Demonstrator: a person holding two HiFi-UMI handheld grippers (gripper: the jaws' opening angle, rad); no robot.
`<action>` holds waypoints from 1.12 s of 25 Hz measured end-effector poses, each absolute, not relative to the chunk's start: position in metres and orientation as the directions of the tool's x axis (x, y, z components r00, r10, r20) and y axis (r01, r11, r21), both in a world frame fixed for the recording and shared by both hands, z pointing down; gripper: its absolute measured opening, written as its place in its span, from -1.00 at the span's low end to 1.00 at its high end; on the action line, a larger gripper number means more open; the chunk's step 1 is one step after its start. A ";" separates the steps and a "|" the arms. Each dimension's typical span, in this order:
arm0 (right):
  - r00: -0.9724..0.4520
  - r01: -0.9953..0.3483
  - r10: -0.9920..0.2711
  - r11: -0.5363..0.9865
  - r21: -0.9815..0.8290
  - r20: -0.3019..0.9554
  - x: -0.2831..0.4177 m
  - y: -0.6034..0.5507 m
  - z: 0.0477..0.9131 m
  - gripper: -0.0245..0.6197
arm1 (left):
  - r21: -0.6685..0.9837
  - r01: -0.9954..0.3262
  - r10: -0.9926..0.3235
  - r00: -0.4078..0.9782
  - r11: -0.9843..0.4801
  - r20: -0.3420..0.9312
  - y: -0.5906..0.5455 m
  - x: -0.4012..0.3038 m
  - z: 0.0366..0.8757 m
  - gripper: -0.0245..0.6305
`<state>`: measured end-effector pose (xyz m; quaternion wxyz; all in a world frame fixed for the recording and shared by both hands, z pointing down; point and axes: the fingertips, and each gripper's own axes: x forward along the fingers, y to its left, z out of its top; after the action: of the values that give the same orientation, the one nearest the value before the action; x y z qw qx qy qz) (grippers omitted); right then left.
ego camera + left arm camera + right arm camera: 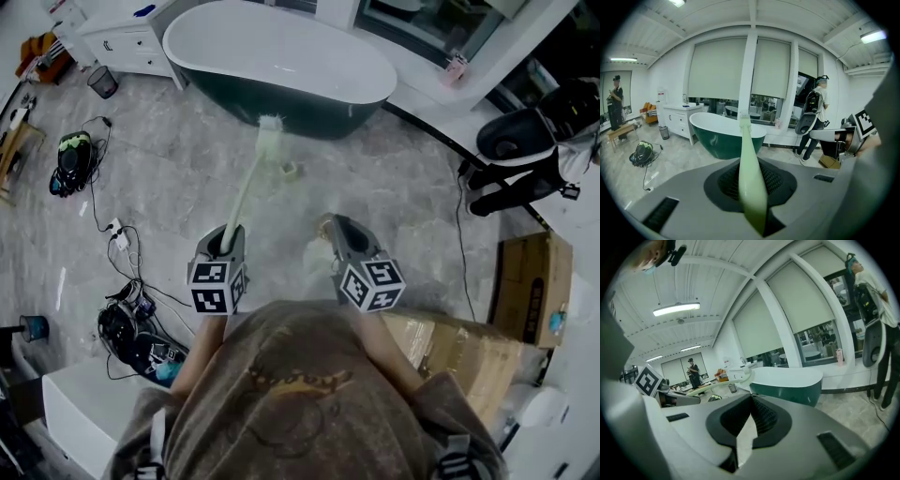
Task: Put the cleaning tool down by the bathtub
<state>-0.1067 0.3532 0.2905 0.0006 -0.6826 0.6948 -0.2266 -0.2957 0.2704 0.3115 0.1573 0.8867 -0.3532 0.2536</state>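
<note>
1. The left gripper (pixel 228 236) pinches the handle of the pale green cleaning tool (pixel 247 187).
2. The tool's brush head points toward 12 o'clock, in the air, just short of the bathtub (pixel 328 111).
3. The right gripper (pixel 336 228) is pressed together, empty.

Bathtub (pixel 281 56) glossy, smooth; floor (pixel 187 169) polished stone; cardboard box (pixel 530 281) matt.

Cardboard box (pixel 530 286) sits at three o'clock, a person with a backpack (pixel 511 176) up at two. Cables (pixel 127 248) sprawl at nine, a dark bag (pixel 72 159) at ten, bin (pixel 102 82) and white cabinet (pixel 127 42) at eleven.
</note>
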 end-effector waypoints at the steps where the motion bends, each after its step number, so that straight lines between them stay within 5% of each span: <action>1: -0.071 -0.948 -0.948 -0.032 -0.316 0.310 -0.103 0.346 0.293 -0.92 | 0.102 -0.708 -0.547 0.621 -0.699 0.562 0.264 -0.292 0.314 -0.73; 28: -0.306 -0.915 -0.908 0.198 -0.350 0.287 0.073 0.099 0.286 -0.92 | 0.091 -0.774 -0.594 0.551 -0.627 0.586 0.056 -0.116 0.315 -0.73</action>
<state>0.0733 0.0988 0.2862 -0.0083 -0.5889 0.7740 -0.2327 -0.1161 0.0557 0.3151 0.1722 0.8636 -0.3961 0.2602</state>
